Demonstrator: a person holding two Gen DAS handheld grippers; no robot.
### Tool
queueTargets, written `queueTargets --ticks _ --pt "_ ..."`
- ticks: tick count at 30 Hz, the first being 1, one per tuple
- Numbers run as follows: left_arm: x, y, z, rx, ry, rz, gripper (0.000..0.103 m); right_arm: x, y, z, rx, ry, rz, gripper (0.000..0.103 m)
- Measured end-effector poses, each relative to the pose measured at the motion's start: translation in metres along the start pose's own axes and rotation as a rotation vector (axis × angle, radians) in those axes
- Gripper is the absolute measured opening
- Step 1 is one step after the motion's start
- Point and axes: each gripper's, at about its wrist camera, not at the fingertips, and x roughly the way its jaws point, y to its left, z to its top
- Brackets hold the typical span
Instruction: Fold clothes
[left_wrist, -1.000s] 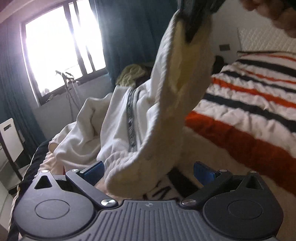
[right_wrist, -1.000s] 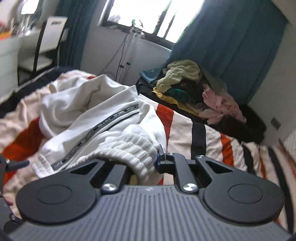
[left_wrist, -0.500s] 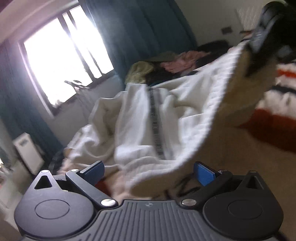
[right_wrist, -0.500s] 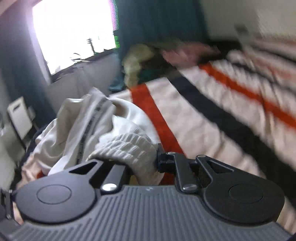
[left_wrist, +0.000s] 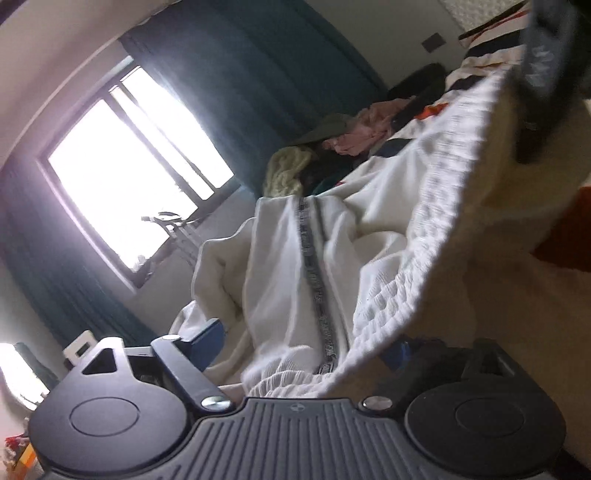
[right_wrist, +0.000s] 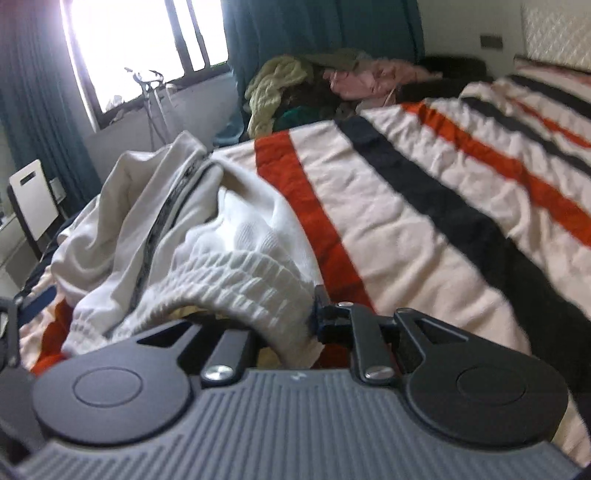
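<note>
the right gripper (right_wrist: 280, 328) is clamped on the ribbed elastic waistband (right_wrist: 243, 280) of the white sweatpants (right_wrist: 147, 221), the band bunched between its fingers. the left gripper (left_wrist: 306, 350) has its 2 blue-padded fingers (left_wrist: 207, 336) spread wide with the same waistband draped across the gap, so it looks open and holding nothing. in the left wrist view the right gripper shows as a dark blur at the far right, lifting the band.

to do this step well, i judge the left gripper should close on the waistband well apart from the right one, then both should draw the band taut and level before laying it flat on the striped blanket (right_wrist: 443, 192). a grip on only 1 layer would let the band twist.

the pants are soft, thick knit, heaped on the left part of the bed, with a dark patterned tape (left_wrist: 314, 273) down the leg seam. the waistband is puckered and stretchy. the blanket is quilted, with orange, black and cream stripes. a pile of other clothes (right_wrist: 295, 81) sits at the far side near teal curtains (left_wrist: 236, 74).
</note>
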Motion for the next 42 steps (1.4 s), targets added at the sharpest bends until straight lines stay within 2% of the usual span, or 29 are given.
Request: queueTargets --ticks 1,3,4,6,7,8,9,10,12,15,17,19,22,24,25,27,31,33,35,36,39,41,42 --pt "0.004 0.001 -0.002 0.004 0.004 0.014 0.076 0.003 -0.002 -0.001 0.009 0.019 0.015 0.017" --pt "0.007 0.001 -0.005 0.023 0.007 0.044 0.066 0.003 -0.001 -0.003 0.011 0.029 0.038 0.026" --pt "0.008 0.001 -0.006 0.035 0.009 0.058 0.063 0.002 0.001 -0.004 -0.007 0.024 0.042 0.028" --pt "0.009 0.003 -0.008 0.037 0.010 0.081 0.047 0.000 0.008 -0.007 -0.049 0.017 0.043 0.032" --pt "0.009 0.007 -0.007 0.017 0.010 0.086 0.042 0.001 0.013 -0.009 -0.083 0.015 0.035 0.033" --pt "0.008 0.011 -0.007 -0.004 0.010 0.091 0.033 0.002 0.018 -0.012 -0.123 0.014 0.024 0.036" --pt "0.007 0.015 -0.006 -0.025 0.010 0.096 0.031 0.003 0.022 -0.014 -0.157 0.017 0.015 0.040" --pt "0.006 0.022 -0.005 -0.060 0.007 0.102 0.031 0.003 0.027 -0.017 -0.190 0.021 0.006 0.042" --pt "0.000 0.043 -0.002 -0.171 0.000 0.109 0.030 0.004 0.033 -0.023 -0.219 0.020 0.009 0.055" --pt "-0.009 0.078 -0.001 -0.333 -0.002 0.121 0.029 -0.001 0.033 -0.027 -0.177 0.013 0.133 0.071" --pt "-0.016 0.106 -0.003 -0.463 0.016 0.109 0.028 -0.007 0.040 -0.031 -0.203 0.009 0.195 0.075" --pt "-0.015 0.135 -0.013 -0.605 0.077 0.096 0.028 -0.015 0.051 -0.035 -0.276 0.000 0.230 0.075" --pt "0.010 0.162 -0.042 -0.758 0.292 0.013 0.025 -0.017 0.064 -0.041 -0.334 0.035 0.262 0.075" --pt "0.028 0.166 -0.055 -0.772 0.415 -0.076 0.023 -0.014 0.068 -0.045 -0.344 0.078 0.273 0.075" --pt "0.031 0.165 -0.057 -0.758 0.452 -0.118 0.023 -0.012 0.067 -0.046 -0.334 0.099 0.276 0.075" --pt "0.024 0.166 -0.054 -0.740 0.464 -0.181 0.023 -0.011 0.058 -0.042 -0.262 0.119 0.299 0.075" --pt "0.010 0.182 -0.044 -0.752 0.438 -0.317 0.032 -0.014 0.026 -0.030 0.006 0.139 0.367 0.075" --pt "0.000 0.190 -0.050 -0.787 0.440 -0.390 0.043 -0.015 0.006 -0.024 0.155 0.137 0.403 0.075" --pt "-0.013 0.198 -0.066 -0.868 0.422 -0.437 0.049 -0.009 -0.011 -0.021 0.296 0.152 0.406 0.077" --pt "-0.019 0.202 -0.076 -0.914 0.410 -0.457 0.057 -0.007 -0.019 -0.020 0.367 0.159 0.407 0.077" --pt "-0.016 0.221 -0.104 -1.124 0.372 -0.447 0.075 0.010 -0.027 -0.019 0.456 0.181 0.394 0.076" --pt "-0.006 0.230 -0.115 -1.234 0.370 -0.395 0.080 0.023 -0.027 -0.019 0.479 0.203 0.395 0.076" --pt "0.001 0.232 -0.118 -1.253 0.377 -0.370 0.082 0.031 -0.024 -0.019 0.479 0.218 0.400 0.075"
